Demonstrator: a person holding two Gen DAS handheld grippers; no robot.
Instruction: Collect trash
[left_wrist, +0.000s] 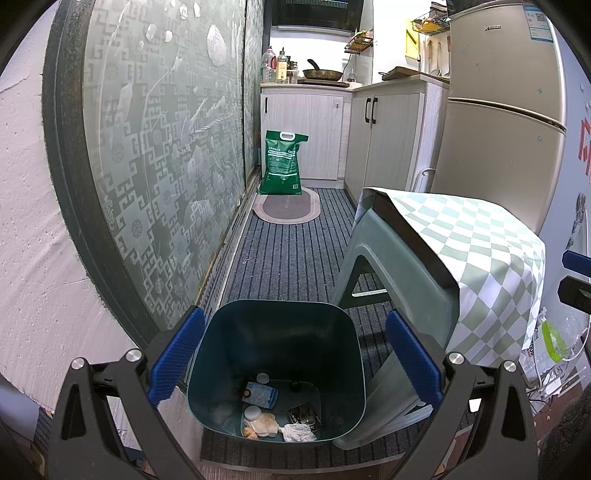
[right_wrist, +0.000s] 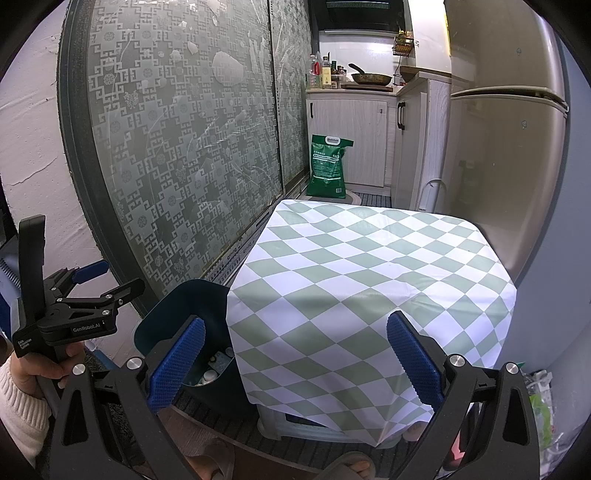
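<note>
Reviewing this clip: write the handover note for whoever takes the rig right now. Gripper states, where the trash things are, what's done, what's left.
Left gripper: open, empty, held above the dark green trash bin.
Right gripper: open, empty, facing the checkered cloth draped over the stool.
The bin stands on the striped floor mat beside the stool. Inside it: a crumpled tissue, a small blue-and-white packet, a dark wrapper, white caps and food scraps.
Done: several pieces are already binned.
Left: no trash shows on the cloth top; check the floor around the stool, and the plastic bags to its right, before finishing.
</note>
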